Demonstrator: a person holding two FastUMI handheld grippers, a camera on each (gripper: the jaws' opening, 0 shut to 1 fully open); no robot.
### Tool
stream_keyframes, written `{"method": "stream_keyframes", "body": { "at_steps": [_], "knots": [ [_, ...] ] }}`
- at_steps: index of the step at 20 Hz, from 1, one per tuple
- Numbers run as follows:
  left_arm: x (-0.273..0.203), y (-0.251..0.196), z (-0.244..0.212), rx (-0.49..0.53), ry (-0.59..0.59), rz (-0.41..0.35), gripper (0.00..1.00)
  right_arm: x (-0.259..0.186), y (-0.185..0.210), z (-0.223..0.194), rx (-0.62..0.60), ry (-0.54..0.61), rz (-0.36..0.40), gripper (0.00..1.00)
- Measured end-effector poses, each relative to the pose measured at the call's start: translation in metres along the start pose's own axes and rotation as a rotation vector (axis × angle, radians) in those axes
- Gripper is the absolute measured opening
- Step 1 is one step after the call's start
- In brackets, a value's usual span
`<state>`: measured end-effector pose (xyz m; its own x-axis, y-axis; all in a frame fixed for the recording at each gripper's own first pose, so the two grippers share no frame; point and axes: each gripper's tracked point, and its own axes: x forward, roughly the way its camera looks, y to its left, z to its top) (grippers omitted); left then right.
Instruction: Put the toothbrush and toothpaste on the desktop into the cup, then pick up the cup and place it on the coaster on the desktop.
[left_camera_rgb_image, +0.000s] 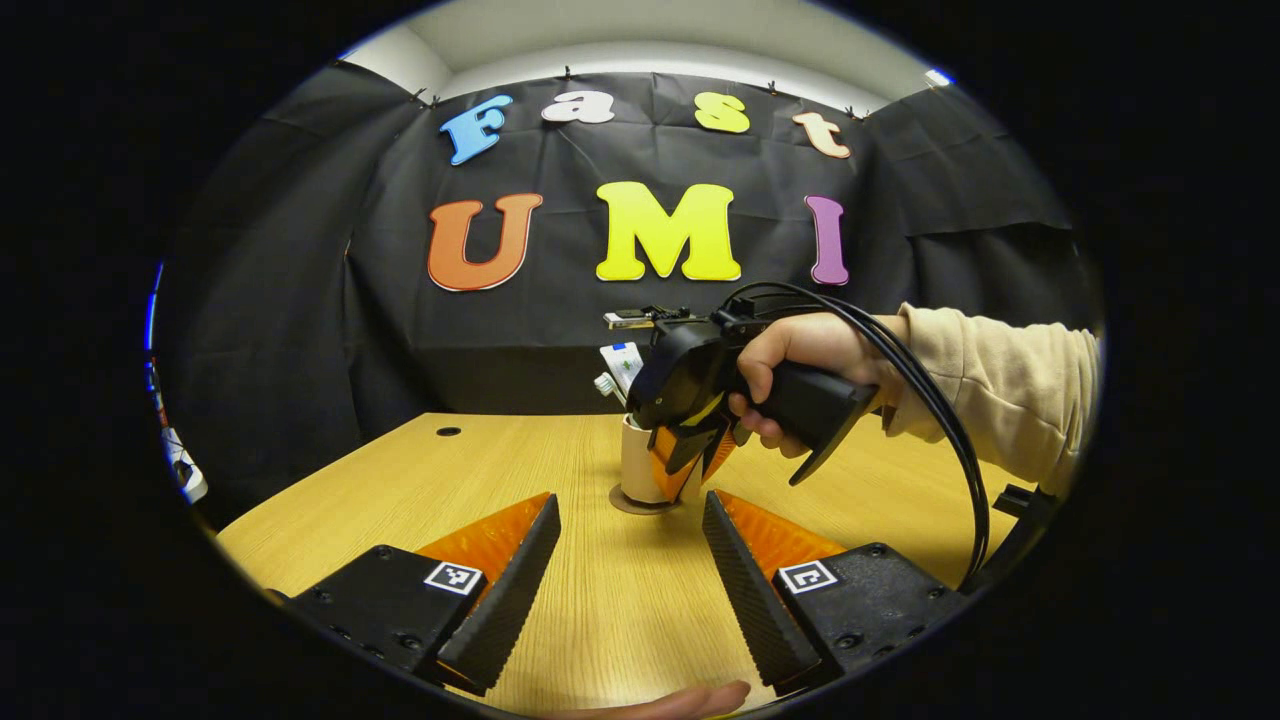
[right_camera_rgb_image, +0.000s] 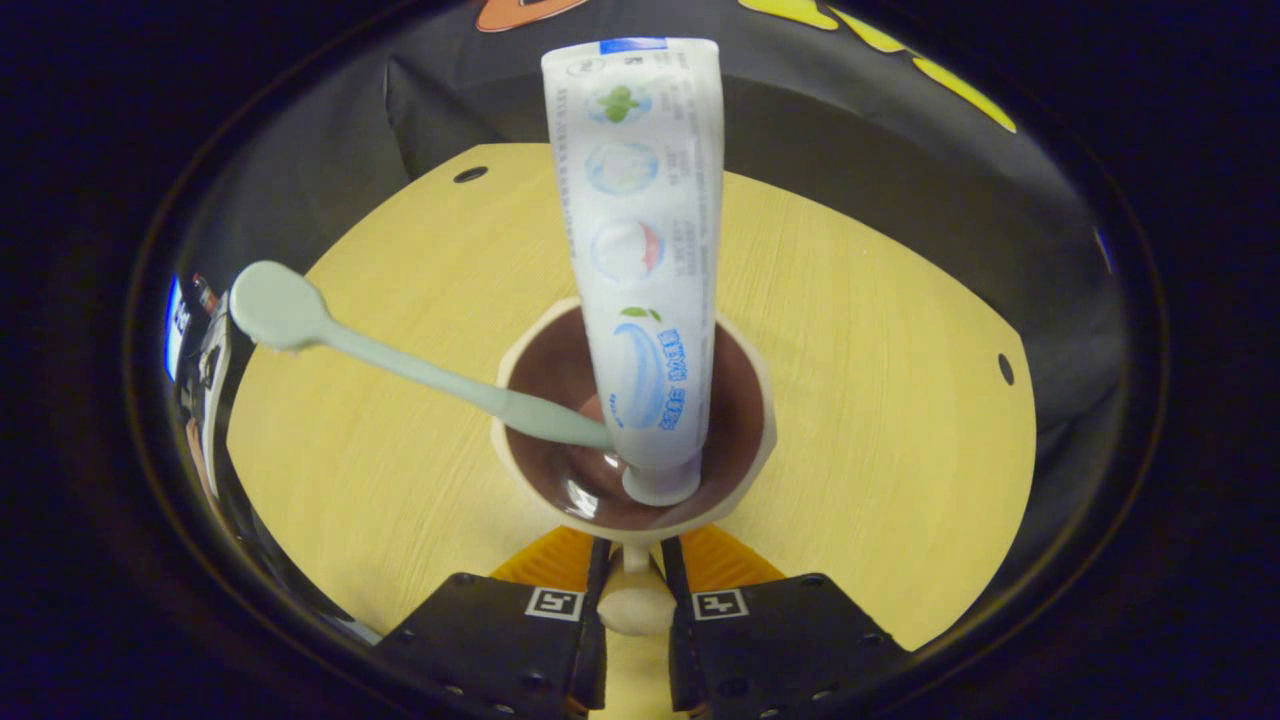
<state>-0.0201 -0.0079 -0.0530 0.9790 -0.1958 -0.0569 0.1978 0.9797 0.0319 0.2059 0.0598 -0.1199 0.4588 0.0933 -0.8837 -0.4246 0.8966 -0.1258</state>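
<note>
Right gripper (right_camera_rgb_image: 634, 600) pinching the cup's handle (right_camera_rgb_image: 634, 606) between both fingers, the cup (right_camera_rgb_image: 745, 455) just ahead with toothpaste (right_camera_rgb_image: 645, 270) standing upright inside and toothbrush (right_camera_rgb_image: 400, 370) leaning out to the left. Seen from the left gripper view: right gripper (left_camera_rgb_image: 690, 455) at the cup (left_camera_rgb_image: 640, 465), held by a hand (left_camera_rgb_image: 800, 365) in a beige sleeve (left_camera_rgb_image: 1000, 385); cup resting on the round coaster (left_camera_rgb_image: 640, 503). Left gripper (left_camera_rgb_image: 630, 590) spread wide, holding nothing, low over the wooden surface (left_camera_rgb_image: 600, 600), cup and coaster straight ahead, apart from it.

Right claw (right_camera_rgb_image: 634, 590) clamped on cup handle (right_camera_rgb_image: 634, 604), left claw (left_camera_rgb_image: 630, 560) spread wide
</note>
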Motion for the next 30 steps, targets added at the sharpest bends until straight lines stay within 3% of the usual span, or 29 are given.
{"method": "stream_keyframes", "body": {
  "at_steps": [3, 9, 14, 17, 19, 21, 22, 25, 27, 30],
  "knots": [
    [0.001, 0.002, -0.011, -0.028, 0.028, -0.004, 0.92, -0.001, -0.003, 0.0, -0.013, 0.003, -0.022, 0.22],
    [0.003, 0.002, -0.019, -0.047, 0.066, -0.001, 0.92, -0.007, -0.007, 0.006, 0.0, -0.018, 0.003, 0.27],
    [0.004, 0.006, -0.02, -0.039, 0.064, 0.009, 0.92, -0.03, -0.012, 0.012, 0.006, -0.107, 0.012, 0.37],
    [0.006, 0.009, -0.018, -0.035, 0.064, 0.021, 0.92, -0.044, -0.01, 0.012, 0.021, -0.161, 0.032, 0.51],
    [0.009, 0.013, -0.017, -0.038, 0.065, 0.034, 0.92, -0.056, -0.011, 0.011, 0.005, -0.212, 0.041, 0.71],
    [0.012, 0.018, -0.016, -0.039, 0.068, 0.05, 0.92, -0.068, -0.016, 0.008, -0.01, -0.27, 0.034, 0.8],
    [0.013, 0.02, -0.016, -0.041, 0.071, 0.055, 0.92, -0.073, -0.02, 0.005, -0.011, -0.294, 0.026, 0.94],
    [0.019, 0.022, -0.013, -0.034, 0.077, 0.065, 0.92, -0.092, -0.023, -0.006, 0.035, -0.36, 0.067, 0.99],
    [0.022, 0.029, -0.01, -0.032, 0.075, 0.084, 0.92, -0.105, -0.03, -0.015, 0.06, -0.418, 0.077, 0.97],
    [0.028, 0.037, -0.006, -0.04, 0.085, 0.111, 0.92, -0.135, -0.057, -0.03, 0.07, -0.533, -0.004, 0.96]
  ]
}}
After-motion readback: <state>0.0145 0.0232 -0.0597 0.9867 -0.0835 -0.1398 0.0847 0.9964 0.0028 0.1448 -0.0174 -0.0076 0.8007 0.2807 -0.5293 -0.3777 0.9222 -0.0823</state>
